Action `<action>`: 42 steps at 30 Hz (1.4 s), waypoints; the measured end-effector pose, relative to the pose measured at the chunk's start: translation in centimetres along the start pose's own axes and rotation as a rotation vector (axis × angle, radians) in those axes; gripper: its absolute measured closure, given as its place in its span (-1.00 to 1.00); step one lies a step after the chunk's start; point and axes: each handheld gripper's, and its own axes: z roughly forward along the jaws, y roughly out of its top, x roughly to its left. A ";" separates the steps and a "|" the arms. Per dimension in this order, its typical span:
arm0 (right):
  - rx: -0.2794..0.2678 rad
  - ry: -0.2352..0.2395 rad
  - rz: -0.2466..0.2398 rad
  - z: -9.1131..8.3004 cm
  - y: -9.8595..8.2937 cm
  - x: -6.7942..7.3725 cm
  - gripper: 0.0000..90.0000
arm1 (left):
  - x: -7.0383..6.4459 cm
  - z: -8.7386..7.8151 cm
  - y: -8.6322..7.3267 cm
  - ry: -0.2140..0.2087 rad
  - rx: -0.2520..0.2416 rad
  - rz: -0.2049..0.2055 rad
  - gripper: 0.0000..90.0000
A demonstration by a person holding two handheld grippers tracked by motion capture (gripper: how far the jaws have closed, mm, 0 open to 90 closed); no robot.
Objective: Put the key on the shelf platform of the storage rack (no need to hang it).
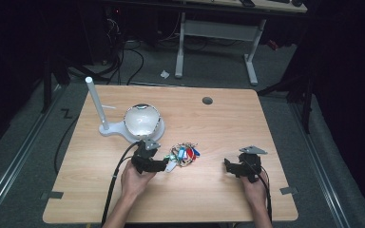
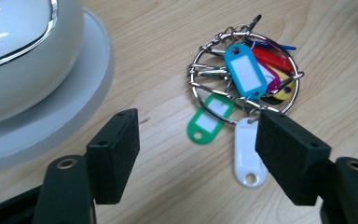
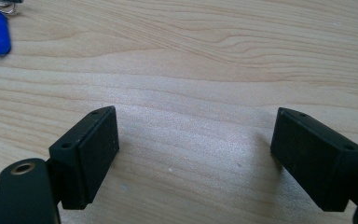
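Light wooden bench carrying a white domed lamp on a round base and, just beside it, a ring of coloured key tags.

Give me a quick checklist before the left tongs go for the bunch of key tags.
1. Left tongs open: ok, jaws stand wide apart with nothing between them.
2. Bunch of key tags within reach: ok, it lies on the table just ahead of the left tongs, nearer their right jaw.
3. White tag free to grip: ok, it sticks out of the metal ring toward the tongs, flat on the wood.
4. White lamp base out of the way: ok, it lies off to the side, apart from the tags.
5. Right tongs clear: ok, open over bare wood.
6. Tags untangled: cannot tell.
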 end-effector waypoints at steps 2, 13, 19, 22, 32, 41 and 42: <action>0.000 0.000 0.000 0.0 0.0 0.0 -0.66 | -0.4 0.6 0.6 -0.010 0.005 0.012 -0.34; 0.000 0.000 0.000 0.0 0.0 0.0 -0.66 | -1.5 1.9 2.7 -0.044 0.005 0.047 -0.38; 0.000 0.000 0.000 0.0 0.0 0.0 -0.66 | -1.9 2.9 3.1 -0.055 0.018 0.046 -0.39; 0.000 0.000 0.000 0.0 0.0 0.0 -0.66 | -2.2 3.7 3.3 -0.067 0.024 0.039 -0.39; 0.000 0.000 0.000 0.0 0.0 0.0 -0.66 | -2.7 5.8 3.4 -0.061 0.048 0.034 -0.39; 0.000 0.000 0.000 0.0 0.0 0.0 -0.66 | -2.9 7.2 3.3 -0.035 0.069 0.037 -0.37; 0.000 0.000 0.000 0.0 0.0 0.0 -0.66 | -2.9 7.3 3.2 -0.037 0.078 0.044 -0.35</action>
